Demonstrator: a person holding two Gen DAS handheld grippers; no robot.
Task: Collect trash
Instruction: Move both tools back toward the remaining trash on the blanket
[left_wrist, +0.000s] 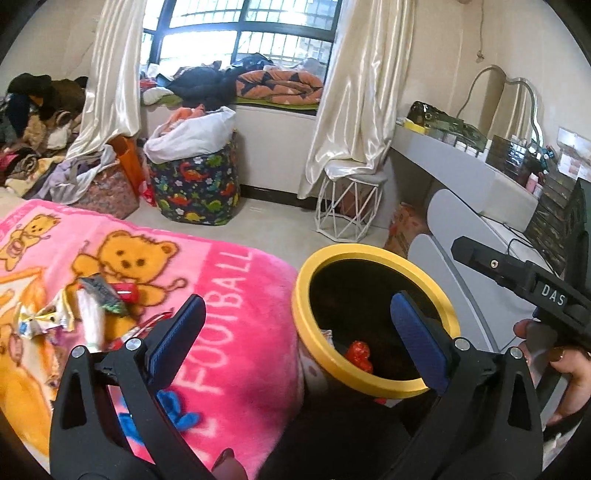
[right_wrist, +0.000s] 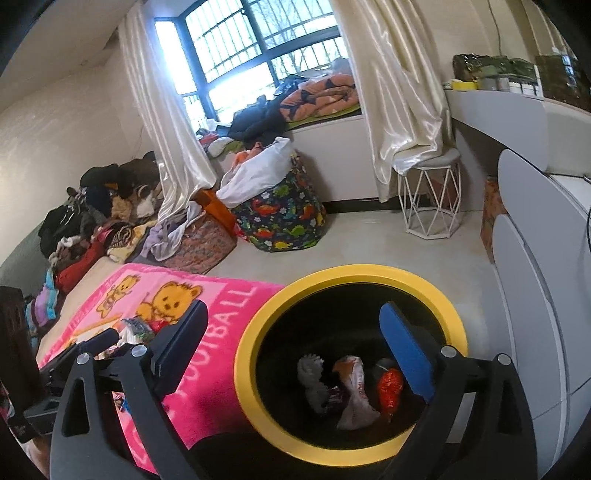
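A bin with a yellow rim (left_wrist: 306, 332) stands against the bed's edge. In the right wrist view its dark inside holds a white wrapper (right_wrist: 354, 395), a red wrapper (right_wrist: 389, 387) and a grey crumpled piece (right_wrist: 312, 373). My right gripper (right_wrist: 291, 345) hangs open over the bin (right_wrist: 251, 332) with nothing between its fingers. Loose wrappers and a white tissue (left_wrist: 88, 314) lie on the pink bear blanket (left_wrist: 229, 295). My left gripper (left_wrist: 299, 326) is open and empty, straddling the blanket's edge and the bin. The right gripper (left_wrist: 476, 254) shows at the right, held by a hand (left_wrist: 569, 373).
A grey vanity desk (left_wrist: 461, 166) with a mirror and boxes runs along the right. A white wire stool (left_wrist: 347, 206), a dinosaur-print laundry bag (left_wrist: 195, 184) and piles of clothes (left_wrist: 40, 122) sit on the floor and bed beyond.
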